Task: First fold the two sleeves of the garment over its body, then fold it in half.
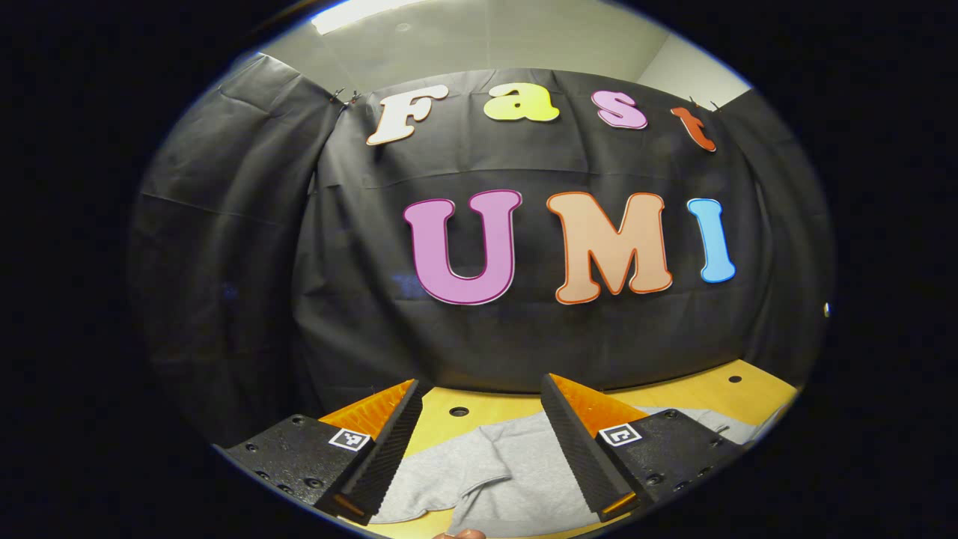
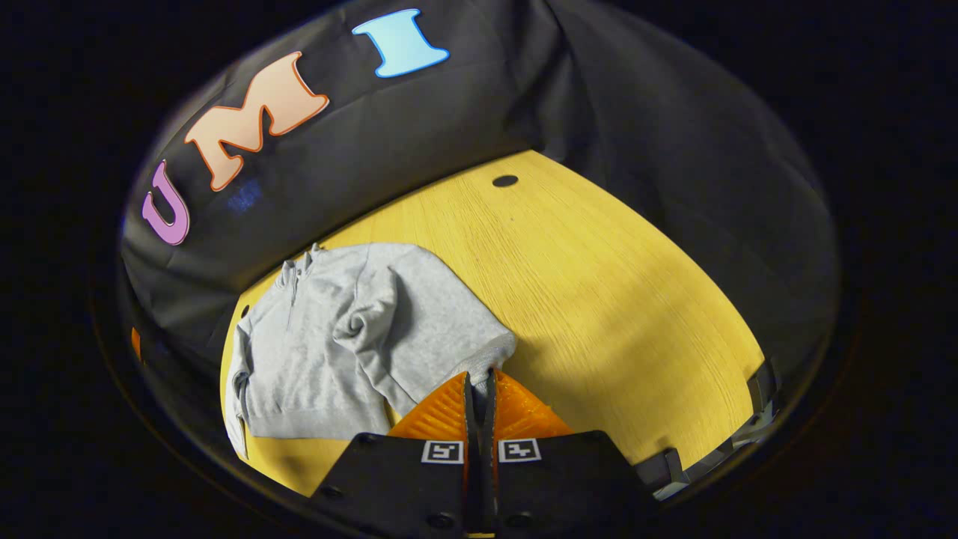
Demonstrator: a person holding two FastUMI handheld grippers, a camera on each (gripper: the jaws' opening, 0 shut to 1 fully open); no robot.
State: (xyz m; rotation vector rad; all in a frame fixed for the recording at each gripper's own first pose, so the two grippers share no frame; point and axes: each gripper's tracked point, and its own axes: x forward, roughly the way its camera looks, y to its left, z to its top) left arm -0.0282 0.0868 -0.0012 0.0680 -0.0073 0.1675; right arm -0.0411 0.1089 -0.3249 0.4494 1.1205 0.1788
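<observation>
1. Garment [image 2: 329, 352]: a grey zip-neck sweatshirt lying flat on the yellow wooden desk [image 2: 599, 299], collar toward the black cloth wall [image 2: 636, 112], hem toward the near edge.
2. In the right gripper view, one sleeve [image 2: 363, 329] lies folded across the body, its cuff resting near the middle of the chest. The corner of the garment nearest the camera reaches up to the right claw.
3. Right claw [image 2: 479, 385]: its two fingers are pressed together with only a thin slit between them, and grey fabric sits right at their tips. Whether the cloth is actually pinched between them cannot be told from here.
4. In the left gripper view, the garment [image 1: 509, 464] shows below and between the fingers, with a fold edge running across it.
5. Left claw [image 1: 483, 442]: fingers spread wide apart, holding nothing, raised above the cloth and pointing toward the wall.
6. A fingertip [image 1: 460, 534] shows at the very bottom edge of the left gripper view.
7. The desk has small dark round holes [image 2: 505, 180] in its surface, one near the wall, well apart from the garment.
</observation>
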